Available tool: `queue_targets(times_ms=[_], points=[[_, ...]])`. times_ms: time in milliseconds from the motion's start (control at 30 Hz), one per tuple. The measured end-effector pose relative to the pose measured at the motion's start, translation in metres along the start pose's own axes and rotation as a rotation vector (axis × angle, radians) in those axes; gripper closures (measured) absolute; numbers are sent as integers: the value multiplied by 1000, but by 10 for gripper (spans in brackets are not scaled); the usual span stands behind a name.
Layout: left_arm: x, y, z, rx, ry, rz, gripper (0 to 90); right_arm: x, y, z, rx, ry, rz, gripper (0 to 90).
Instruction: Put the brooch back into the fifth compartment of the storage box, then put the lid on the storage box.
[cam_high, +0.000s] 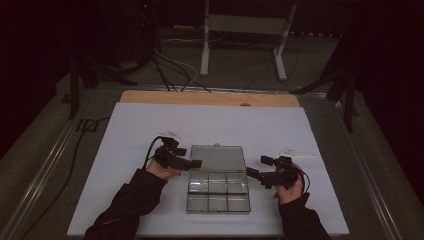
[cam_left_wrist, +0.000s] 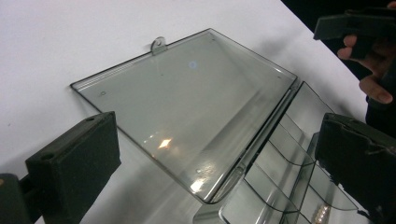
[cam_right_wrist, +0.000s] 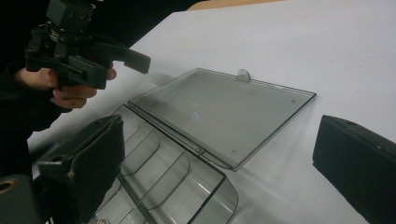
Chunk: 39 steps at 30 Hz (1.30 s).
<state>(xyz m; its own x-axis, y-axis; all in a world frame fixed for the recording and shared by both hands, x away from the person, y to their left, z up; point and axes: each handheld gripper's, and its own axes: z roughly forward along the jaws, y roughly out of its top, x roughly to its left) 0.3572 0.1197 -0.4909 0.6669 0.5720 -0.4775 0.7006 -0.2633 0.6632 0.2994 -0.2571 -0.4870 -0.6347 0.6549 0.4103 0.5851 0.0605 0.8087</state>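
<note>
Clear compartment box (cam_high: 218, 195) lying open near the table's (cam_high: 125, 130) front edge, its lid (cam_high: 218, 157) flat behind it. Left gripper (cam_high: 192, 163), jaws apart, at the lid's left edge; right gripper (cam_high: 252, 174), jaws apart, just beside the box's right side, neither clamping anything.

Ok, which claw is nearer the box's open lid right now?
Left. The left claw sits right at the left edge of the lid, jaws open. The right claw hangs just off the box's right side, level with the hinge, also open.

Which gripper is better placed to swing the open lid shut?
Probably left. The left gripper, jaws open, sits right at the lid's left edge. The right gripper hangs beside the compartment tray, slightly farther off.
</note>
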Motion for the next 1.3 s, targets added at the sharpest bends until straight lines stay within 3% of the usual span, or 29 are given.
queue_targets(times_ms=[167,267,500,733,867,1000,1300], points=[[2,-1,1,8,12,-36,19,1,0,1,5,2,-3,21],[4,-1,2,12,44,-58,27,1,0,1,4,2,0,21],[9,-2,0,2,22,-121,56,1,0,2,5,2,-3,21],[9,-2,3,15,7,-123,82,1,0,2,6,3,0,21],[10,-2,4,17,-13,-145,99,0,0,2,6,2,-1,21],[10,-3,7,28,-16,-150,166,0,0,1,6,2,2,21],[13,-5,11,49,-20,-179,192,0,-1,0,5,-1,4,21]])
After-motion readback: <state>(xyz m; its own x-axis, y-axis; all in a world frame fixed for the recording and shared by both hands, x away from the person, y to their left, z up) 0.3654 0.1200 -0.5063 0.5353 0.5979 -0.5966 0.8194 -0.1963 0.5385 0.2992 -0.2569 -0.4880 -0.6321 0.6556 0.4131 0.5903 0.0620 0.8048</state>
